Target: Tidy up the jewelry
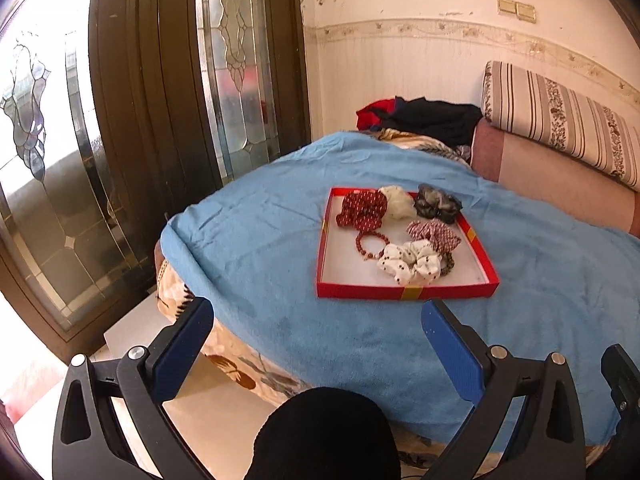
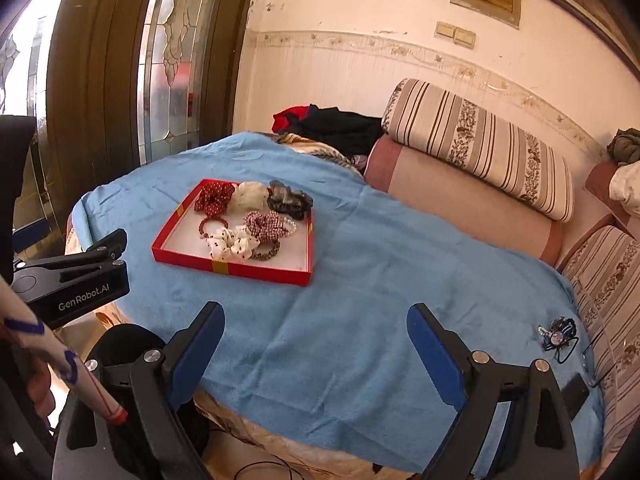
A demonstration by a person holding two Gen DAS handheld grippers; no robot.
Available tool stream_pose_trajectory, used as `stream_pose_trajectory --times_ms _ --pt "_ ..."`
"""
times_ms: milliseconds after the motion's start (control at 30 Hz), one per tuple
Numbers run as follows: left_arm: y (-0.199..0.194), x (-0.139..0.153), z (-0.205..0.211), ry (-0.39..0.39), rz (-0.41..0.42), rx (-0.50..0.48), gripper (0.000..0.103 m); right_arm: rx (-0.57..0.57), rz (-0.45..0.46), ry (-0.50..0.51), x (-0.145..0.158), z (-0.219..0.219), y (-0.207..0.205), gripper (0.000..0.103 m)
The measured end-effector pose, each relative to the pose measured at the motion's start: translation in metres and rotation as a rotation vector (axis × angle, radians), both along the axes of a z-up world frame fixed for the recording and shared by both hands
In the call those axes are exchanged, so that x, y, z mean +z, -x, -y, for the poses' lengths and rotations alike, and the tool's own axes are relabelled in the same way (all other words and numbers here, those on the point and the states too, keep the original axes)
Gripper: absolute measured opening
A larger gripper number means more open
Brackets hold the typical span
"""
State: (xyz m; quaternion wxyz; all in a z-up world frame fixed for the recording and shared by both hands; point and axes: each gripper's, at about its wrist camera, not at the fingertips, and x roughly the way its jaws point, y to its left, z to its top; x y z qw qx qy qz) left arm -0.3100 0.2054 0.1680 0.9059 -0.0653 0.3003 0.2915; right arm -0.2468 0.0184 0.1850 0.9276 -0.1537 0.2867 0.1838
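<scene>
A shallow red box (image 1: 404, 291) (image 2: 224, 267) lies on the blue cloth and holds several scrunchies: a red dotted one (image 1: 362, 210), a cream one (image 1: 398, 201), a grey one (image 1: 436, 203), a red checked one (image 1: 434, 234) and a white dotted one (image 1: 410, 262) (image 2: 232, 243). A red bead bracelet (image 1: 370, 245) lies beside them. A small dark trinket (image 2: 557, 334) lies apart on the cloth at the right. My left gripper (image 1: 318, 320) is open and empty, short of the box. My right gripper (image 2: 316, 326) is open and empty over bare cloth.
The blue cloth (image 1: 260, 240) (image 2: 360, 320) covers a bed. Striped bolsters (image 2: 480, 148) and dark clothes (image 1: 432, 120) lie at the back. A dark wood glass door (image 1: 140, 100) stands left. A black flat object (image 2: 576, 394) lies at the cloth's right edge.
</scene>
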Motion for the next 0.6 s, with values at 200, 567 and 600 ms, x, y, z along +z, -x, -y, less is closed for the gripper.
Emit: stream_pose_trajectory --times_ms 200,567,600 --pt "-0.004 -0.007 -0.002 0.005 -0.013 -0.007 0.103 0.011 -0.060 0.022 -0.014 -0.007 -0.008 0.095" --pt "-0.010 -0.010 -0.019 0.023 -0.022 0.030 0.103 0.010 -0.117 0.042 -0.030 -0.014 -0.018 0.095" --pt "-0.010 -0.010 -0.019 0.017 -0.024 0.035 0.103 0.011 -0.130 0.041 -0.032 -0.015 -0.020 0.095"
